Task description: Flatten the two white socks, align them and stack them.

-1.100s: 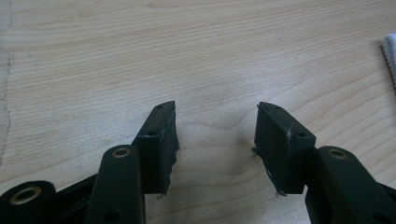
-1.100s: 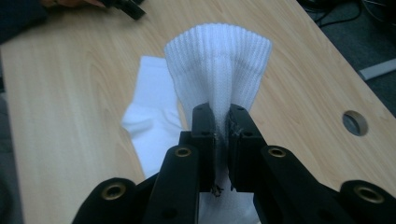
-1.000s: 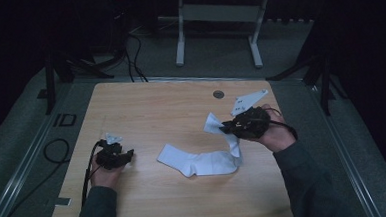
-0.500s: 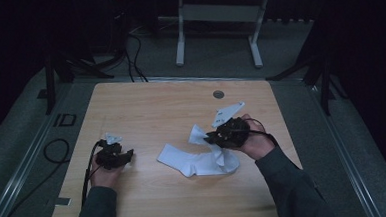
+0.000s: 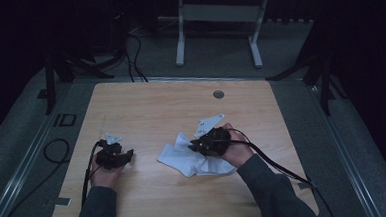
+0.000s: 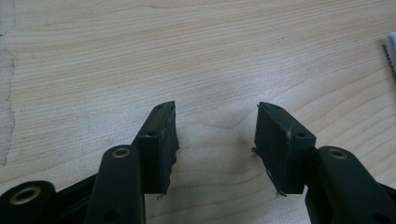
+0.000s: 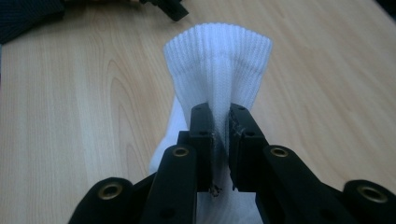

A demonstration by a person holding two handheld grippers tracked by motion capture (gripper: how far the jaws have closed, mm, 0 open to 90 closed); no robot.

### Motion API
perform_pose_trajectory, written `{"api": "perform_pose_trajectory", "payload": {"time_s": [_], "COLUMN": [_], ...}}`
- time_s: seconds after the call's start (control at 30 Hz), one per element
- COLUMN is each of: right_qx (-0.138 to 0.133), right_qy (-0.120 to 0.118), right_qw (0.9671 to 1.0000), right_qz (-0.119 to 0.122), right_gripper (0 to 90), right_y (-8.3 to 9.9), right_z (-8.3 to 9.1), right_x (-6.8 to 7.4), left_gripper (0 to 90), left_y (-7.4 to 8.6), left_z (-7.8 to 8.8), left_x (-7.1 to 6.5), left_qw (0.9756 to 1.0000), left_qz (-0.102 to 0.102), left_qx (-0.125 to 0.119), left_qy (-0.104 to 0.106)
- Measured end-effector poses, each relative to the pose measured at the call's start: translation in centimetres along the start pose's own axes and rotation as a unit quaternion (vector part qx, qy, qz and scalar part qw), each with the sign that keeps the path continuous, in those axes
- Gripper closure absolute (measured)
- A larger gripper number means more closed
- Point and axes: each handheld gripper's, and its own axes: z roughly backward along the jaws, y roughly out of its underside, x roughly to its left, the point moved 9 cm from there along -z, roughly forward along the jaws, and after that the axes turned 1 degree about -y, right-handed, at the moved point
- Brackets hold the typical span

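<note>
Right gripper (image 7: 219, 135) clamped on sock (image 7: 219, 60) cuff, folding over sock body mid-table; fold half done. Left gripper (image 6: 215, 140) wide open, empty, idle at near-left table (image 5: 146, 106).

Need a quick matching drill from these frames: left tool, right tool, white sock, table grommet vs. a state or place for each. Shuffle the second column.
Things:
1. left tool
2. right tool
3. white sock
4. round grommet

States or places:
A. set in the tabletop near the far edge
B. jaws apart over bare wood, holding nothing
C. ribbed cuff sticking up past the jaws that pinch it
D. jaws closed on fabric

Pairs: 1-B, 2-D, 3-C, 4-A
</note>
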Motion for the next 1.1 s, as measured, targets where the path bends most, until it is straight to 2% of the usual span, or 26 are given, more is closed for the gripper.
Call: {"api": "perform_pose_trajectory", "payload": {"time_s": [0.17, 0.27, 0.3, 0.33, 0.43, 0.57, 1.1], "right_qx": [-0.005, 0.002, 0.002, 0.004, 0.001, -0.002, -0.002], "right_qy": [-0.004, 0.001, 0.001, -0.002, -0.001, -0.001, 0.000], "right_qw": [0.9999, 0.9998, 0.9998, 0.9996, 0.9994, 0.9986, 0.9975], "right_qz": [-0.013, -0.018, -0.018, -0.028, -0.036, -0.053, -0.071], "right_gripper": [81.1, 81.1, 81.1, 81.1, 81.1, 81.1, 81.2], "right_y": [0.1, 0.5, 0.5, 0.8, 0.9, 1.0, 1.6], "right_z": [-2.2, -3.7, -3.7, -4.8, -5.7, -6.6, -8.4], "right_x": [0.2, 0.1, 0.1, 0.1, 0.0, -0.3, -0.6], "left_gripper": [48.8, 48.8, 48.8, 48.8, 48.8, 48.8, 48.8], "left_y": [0.0, 0.0, 0.0, 0.0, 0.0, 0.0, 0.0], "left_z": [0.0, 0.0, 0.0, 0.0, 0.0, 0.0, 0.0], "left_x": [0.0, 0.0, 0.0, 0.0, 0.0, 0.0, 0.0], "left_qw": [1.0000, 1.0000, 1.0000, 1.0000, 1.0000, 1.0000, 1.0000], "left_qz": [0.000, 0.001, 0.001, 0.001, 0.001, 0.000, -0.001], "left_qx": [0.001, 0.000, 0.000, 0.000, 0.000, 0.000, 0.000], "left_qy": [0.001, 0.002, 0.002, 0.002, 0.001, 0.002, 0.001]}}
